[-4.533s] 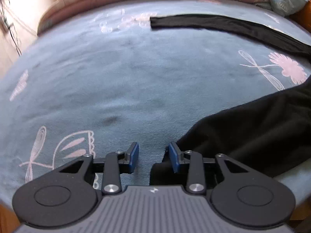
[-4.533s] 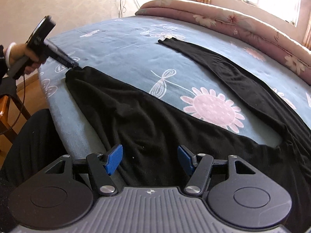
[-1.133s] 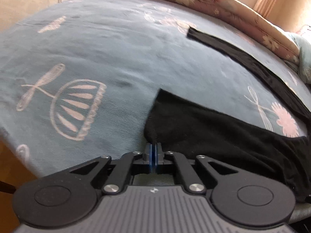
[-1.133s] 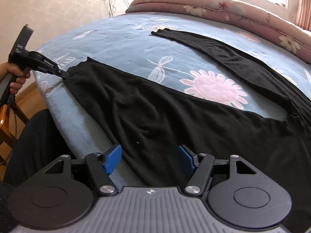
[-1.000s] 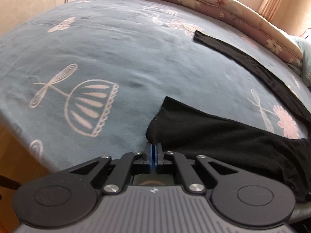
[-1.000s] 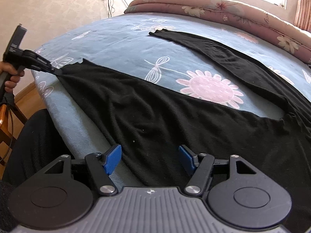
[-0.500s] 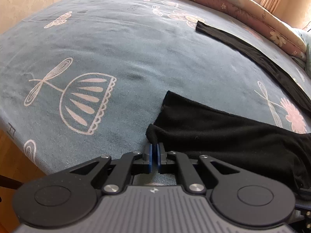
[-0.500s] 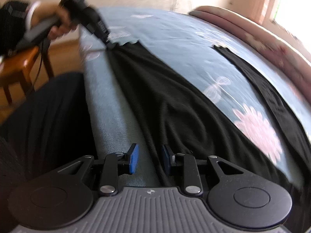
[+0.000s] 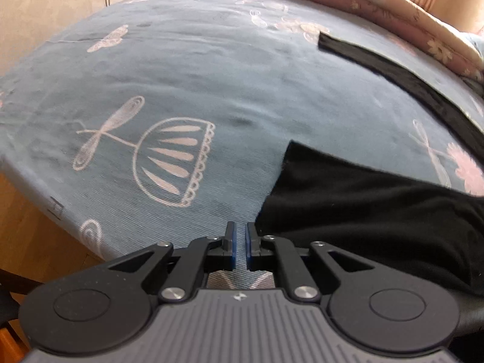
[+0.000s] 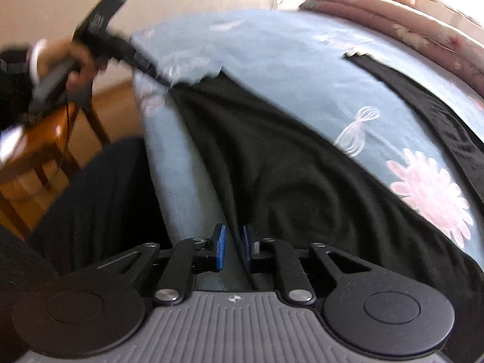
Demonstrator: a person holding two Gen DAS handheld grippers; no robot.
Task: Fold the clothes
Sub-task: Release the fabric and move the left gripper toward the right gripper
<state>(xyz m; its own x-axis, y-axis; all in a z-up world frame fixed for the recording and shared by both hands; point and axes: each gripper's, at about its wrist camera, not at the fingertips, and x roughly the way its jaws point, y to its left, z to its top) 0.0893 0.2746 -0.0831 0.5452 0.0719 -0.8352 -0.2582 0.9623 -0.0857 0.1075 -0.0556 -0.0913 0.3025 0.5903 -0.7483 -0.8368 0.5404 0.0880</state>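
Left tongs (image 9: pixel 239 243) slightly parted, gripping nothing; right tongs (image 10: pixel 231 246) likewise, straddling the hem. Black garment (image 10: pixel 287 163) lies along the bed (image 9: pixel 211 75) near edge: soft, limp; grip at corners.

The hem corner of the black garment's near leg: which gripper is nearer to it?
Left. The left gripper sits just beside the hem corner of the black garment. The right gripper is farther along the same leg's edge.

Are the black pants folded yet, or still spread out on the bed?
Spread, not folded. The black pants lie flat in a single layer on the blue bedsheet, the two legs splayed apart with printed sheet showing between them.
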